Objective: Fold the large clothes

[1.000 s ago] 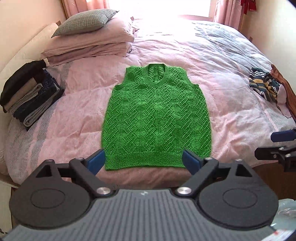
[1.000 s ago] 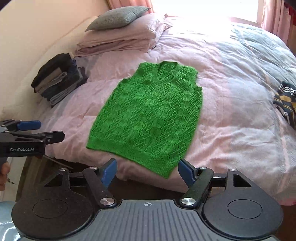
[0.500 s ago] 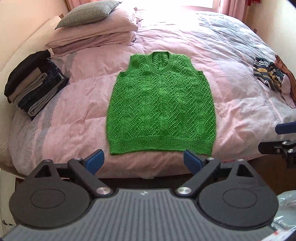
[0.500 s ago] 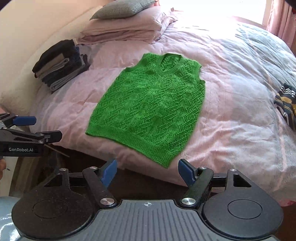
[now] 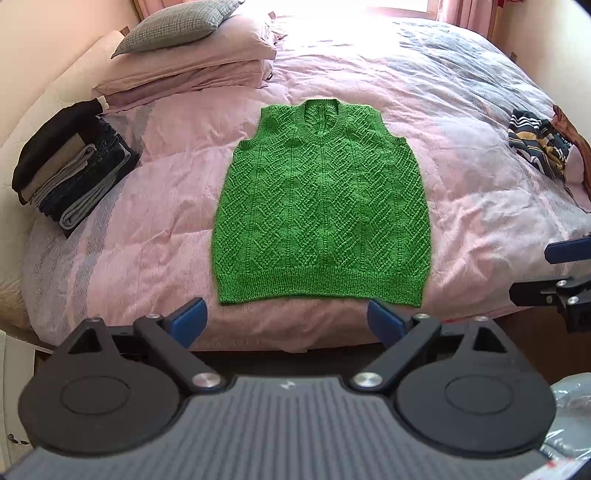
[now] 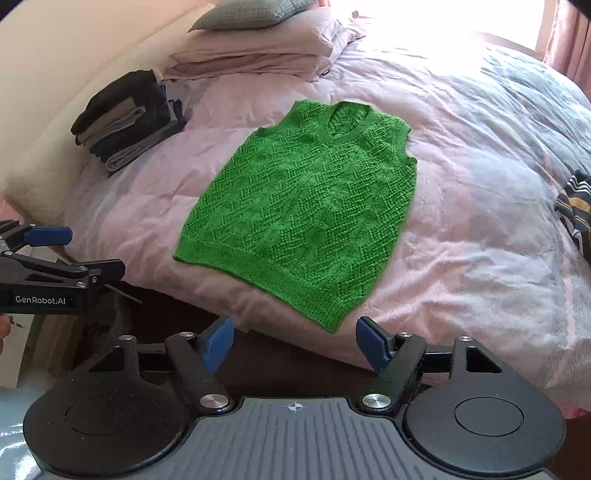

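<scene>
A bright green knitted vest lies flat on the pink duvet, neck toward the pillows, ribbed hem toward me. In the right wrist view the green vest lies at a slant, one hem corner near the bed's front edge. My left gripper hangs open just short of the hem, with nothing between its blue pads. My right gripper is open too, below the bed edge under the hem corner. Each gripper shows at the side of the other's view: the right gripper, the left gripper.
A stack of folded dark clothes sits on the bed's left side, also the same stack. Pink pillows with a grey cushion lie at the head. Patterned garments are bunched at the right edge. The bed's dark front side is below.
Both grippers have risen and tilted downward over the last second, so the vest sits higher above the pads. The vest has not moved and both grippers stay open.
</scene>
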{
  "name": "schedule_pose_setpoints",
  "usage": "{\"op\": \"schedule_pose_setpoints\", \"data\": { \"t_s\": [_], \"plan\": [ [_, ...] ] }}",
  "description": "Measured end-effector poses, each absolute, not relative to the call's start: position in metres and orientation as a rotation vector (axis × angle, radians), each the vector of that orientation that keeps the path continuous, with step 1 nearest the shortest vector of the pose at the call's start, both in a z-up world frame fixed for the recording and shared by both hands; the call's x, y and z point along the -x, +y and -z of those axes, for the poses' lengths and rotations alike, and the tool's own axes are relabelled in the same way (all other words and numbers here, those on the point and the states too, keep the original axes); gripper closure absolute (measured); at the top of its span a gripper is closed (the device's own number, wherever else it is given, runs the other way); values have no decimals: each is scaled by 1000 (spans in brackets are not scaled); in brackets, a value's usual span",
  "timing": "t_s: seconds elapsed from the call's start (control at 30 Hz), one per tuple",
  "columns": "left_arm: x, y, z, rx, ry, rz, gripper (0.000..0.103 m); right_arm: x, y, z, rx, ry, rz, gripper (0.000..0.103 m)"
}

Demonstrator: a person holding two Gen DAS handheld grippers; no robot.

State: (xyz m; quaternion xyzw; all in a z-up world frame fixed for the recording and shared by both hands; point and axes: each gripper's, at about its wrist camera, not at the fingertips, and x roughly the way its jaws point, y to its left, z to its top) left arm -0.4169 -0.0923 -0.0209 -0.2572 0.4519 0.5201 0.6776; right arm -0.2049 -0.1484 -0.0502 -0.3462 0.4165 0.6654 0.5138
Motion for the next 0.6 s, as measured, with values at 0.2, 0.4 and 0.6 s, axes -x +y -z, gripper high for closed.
{"op": "schedule_pose_setpoints", "data": {
  "t_s": [0.2,0.4,0.6],
  "plan": [
    [412,-90,25,585,1033,-1161,10,201,-147,54,838,1020,-1598,33],
    [403,-88,25,573,1031,-1154,10,194,-144,53,826,1015,-1596,33],
    [395,-81,21,549,1014,-1161,10,188,-137,50,812,1002,-1601,33]
  ]
}}
